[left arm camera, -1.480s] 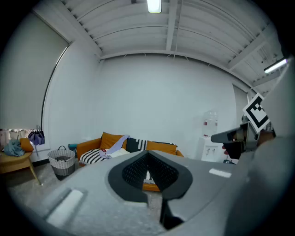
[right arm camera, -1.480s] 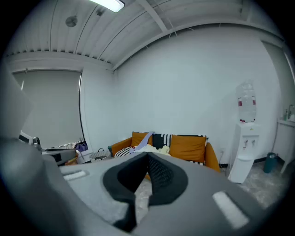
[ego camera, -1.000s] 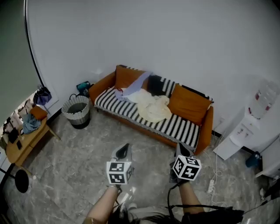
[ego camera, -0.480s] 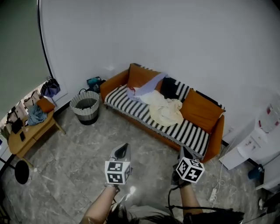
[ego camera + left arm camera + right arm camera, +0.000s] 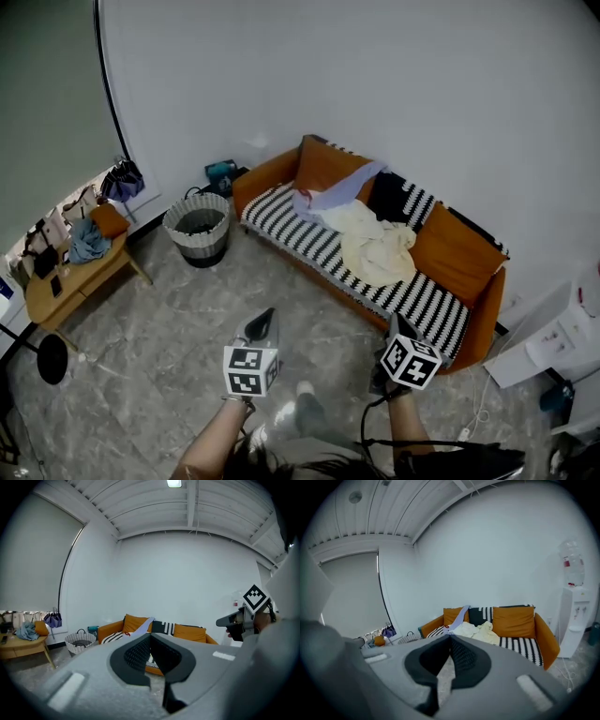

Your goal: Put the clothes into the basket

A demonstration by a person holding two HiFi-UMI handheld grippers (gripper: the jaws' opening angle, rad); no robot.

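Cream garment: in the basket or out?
Out. The cream garment lies crumpled on the striped sofa; the basket stands apart on the floor.

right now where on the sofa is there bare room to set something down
Bare striped seat lies between the cream clothes and the right armrest, plus a smaller strip by the left armrest. The middle is crowded: the lavender garment and cream pile overlap there.

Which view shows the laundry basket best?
The head view: it looks down into the basket, rim and inside visible. The left gripper view shows it small, side-on; the right gripper view, barely its top.
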